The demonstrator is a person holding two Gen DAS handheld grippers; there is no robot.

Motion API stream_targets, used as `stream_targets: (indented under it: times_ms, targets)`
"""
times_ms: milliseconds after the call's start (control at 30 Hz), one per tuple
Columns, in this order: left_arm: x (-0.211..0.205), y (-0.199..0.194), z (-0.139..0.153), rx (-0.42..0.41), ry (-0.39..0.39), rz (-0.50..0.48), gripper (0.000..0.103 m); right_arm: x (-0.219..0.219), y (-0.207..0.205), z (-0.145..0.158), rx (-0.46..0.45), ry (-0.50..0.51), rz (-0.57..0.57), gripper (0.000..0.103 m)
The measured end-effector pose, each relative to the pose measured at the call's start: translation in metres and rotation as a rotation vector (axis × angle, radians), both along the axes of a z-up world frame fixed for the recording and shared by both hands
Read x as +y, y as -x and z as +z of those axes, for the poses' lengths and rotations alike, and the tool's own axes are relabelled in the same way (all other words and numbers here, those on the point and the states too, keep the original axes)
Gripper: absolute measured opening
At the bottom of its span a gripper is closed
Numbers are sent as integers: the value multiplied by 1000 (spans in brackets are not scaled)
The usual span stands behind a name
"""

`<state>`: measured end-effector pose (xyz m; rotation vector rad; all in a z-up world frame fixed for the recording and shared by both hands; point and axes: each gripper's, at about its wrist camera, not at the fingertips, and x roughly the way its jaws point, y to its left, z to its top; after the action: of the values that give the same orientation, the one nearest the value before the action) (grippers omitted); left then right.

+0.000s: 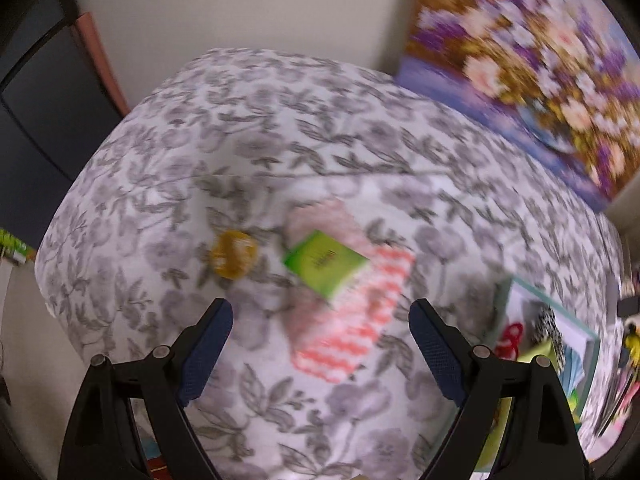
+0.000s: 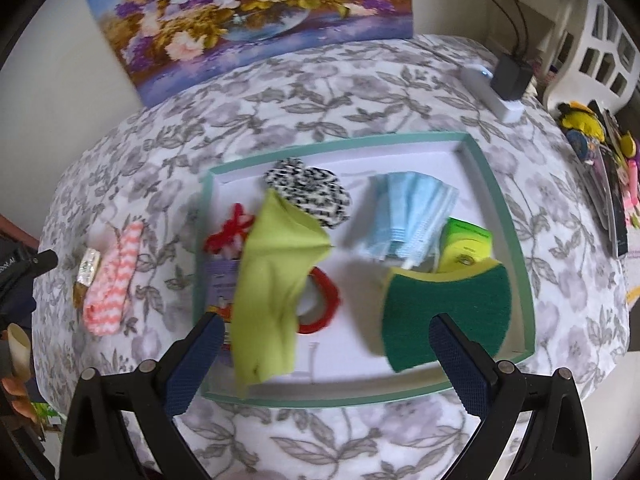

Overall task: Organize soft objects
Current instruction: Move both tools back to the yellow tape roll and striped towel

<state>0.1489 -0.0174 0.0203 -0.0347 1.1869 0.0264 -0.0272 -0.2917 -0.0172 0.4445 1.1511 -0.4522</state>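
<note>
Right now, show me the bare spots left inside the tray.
Free: the tray floor along the far wall, behind the knit piece and masks; a strip at the near rim between the yellow cloth and sponge. Crowded: the left side, where the cloth overlaps red yarn and a tape roll; also the right corner.

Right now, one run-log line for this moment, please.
left gripper: open, empty | right gripper: open, empty | pink sock: outside tray
</note>
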Motion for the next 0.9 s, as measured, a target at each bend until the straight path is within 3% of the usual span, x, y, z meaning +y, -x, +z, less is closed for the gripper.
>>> stream_targets:
  times_ms: [333,900]
  targets:
    - [54,-17,-7,8,14,112,90,35,-19,4,-1,30,64,103]
    - [88,-24,-9,-3,38,187,90,67,-39,7,-35,31,98,103]
